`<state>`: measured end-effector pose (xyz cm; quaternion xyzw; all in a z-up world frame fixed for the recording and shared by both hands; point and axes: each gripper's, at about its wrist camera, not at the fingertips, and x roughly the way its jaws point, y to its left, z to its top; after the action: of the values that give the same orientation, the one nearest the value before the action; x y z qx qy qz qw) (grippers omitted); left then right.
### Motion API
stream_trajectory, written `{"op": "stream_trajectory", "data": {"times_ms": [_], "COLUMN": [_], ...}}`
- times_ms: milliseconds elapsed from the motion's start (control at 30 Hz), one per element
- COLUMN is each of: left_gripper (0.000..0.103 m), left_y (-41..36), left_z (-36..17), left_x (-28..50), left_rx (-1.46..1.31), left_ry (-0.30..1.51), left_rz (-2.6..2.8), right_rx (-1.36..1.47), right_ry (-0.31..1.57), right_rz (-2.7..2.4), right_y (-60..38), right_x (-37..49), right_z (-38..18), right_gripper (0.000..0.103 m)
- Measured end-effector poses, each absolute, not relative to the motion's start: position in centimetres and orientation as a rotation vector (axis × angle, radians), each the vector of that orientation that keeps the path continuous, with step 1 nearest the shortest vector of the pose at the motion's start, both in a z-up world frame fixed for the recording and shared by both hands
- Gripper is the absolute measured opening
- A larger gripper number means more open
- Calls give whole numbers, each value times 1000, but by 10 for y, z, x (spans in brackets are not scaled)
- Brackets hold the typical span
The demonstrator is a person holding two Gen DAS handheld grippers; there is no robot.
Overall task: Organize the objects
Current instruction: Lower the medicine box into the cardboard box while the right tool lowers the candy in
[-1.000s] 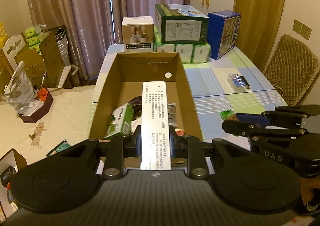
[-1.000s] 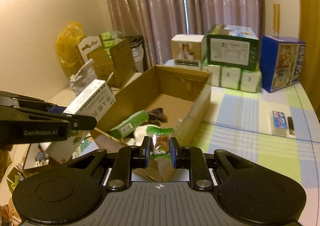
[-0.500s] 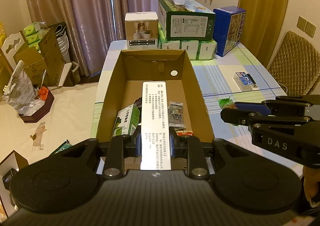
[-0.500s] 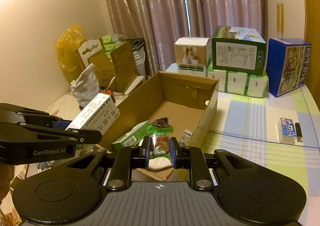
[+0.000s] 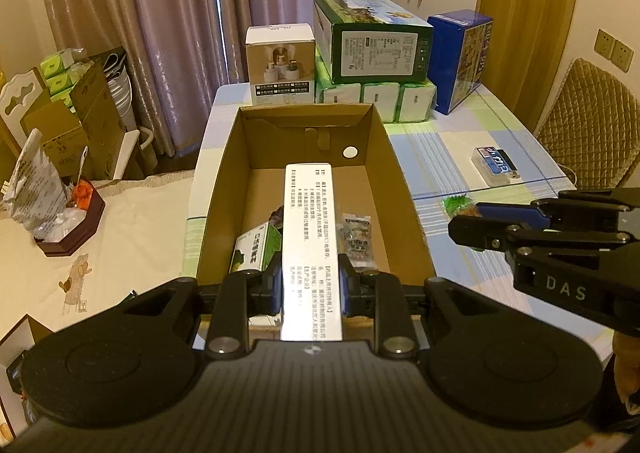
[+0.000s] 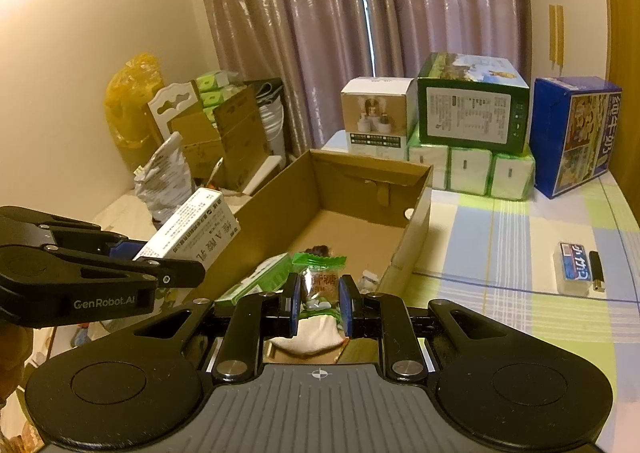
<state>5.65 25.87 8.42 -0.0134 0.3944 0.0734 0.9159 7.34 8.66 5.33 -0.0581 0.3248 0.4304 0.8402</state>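
Cardboard box (image 5: 404,189) sits open on the desk (image 5: 460,149), near its left edge. We see the left gripper (image 5: 311,285) clamped on a long white carton (image 5: 310,237) with printed text, held over the box's near end. Only the left view shows the box floor: a green pack (image 5: 256,249) and a clear sachet (image 5: 356,237). The right view shows the right gripper (image 6: 319,303) pinching a crinkly green-and-clear candy wrapper (image 6: 319,277) above the box's near right corner; in the left view it is mostly hidden. A small blue-labelled case (image 6: 572,267) and a black lighter (image 6: 596,267) lie near the desk's right edge. Glossy stacked boxes (image 5: 372,41) line the far edge.
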Motion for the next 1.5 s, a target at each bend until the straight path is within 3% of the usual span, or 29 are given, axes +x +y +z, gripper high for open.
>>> {"op": "stream_trajectory", "data": {"times_ms": [1067,1167,1500], "left_gripper": [22,30,32], "left_y": [295,297,300], "left_z": [50,53,54], "left_x": [135,136,125], "left_rx": [-33,-56,-65], "left_ry": [866,842,840], "left_rz": [143,143,166], "right_rx": [-103,-97,-89], "right_ry": [750,752,758], "right_rz": [893,893,905], "right_y": [123,121,120], "right_x": [128,129,123], "right_z": [26,25,26], "right_gripper": [17,17,17]}}
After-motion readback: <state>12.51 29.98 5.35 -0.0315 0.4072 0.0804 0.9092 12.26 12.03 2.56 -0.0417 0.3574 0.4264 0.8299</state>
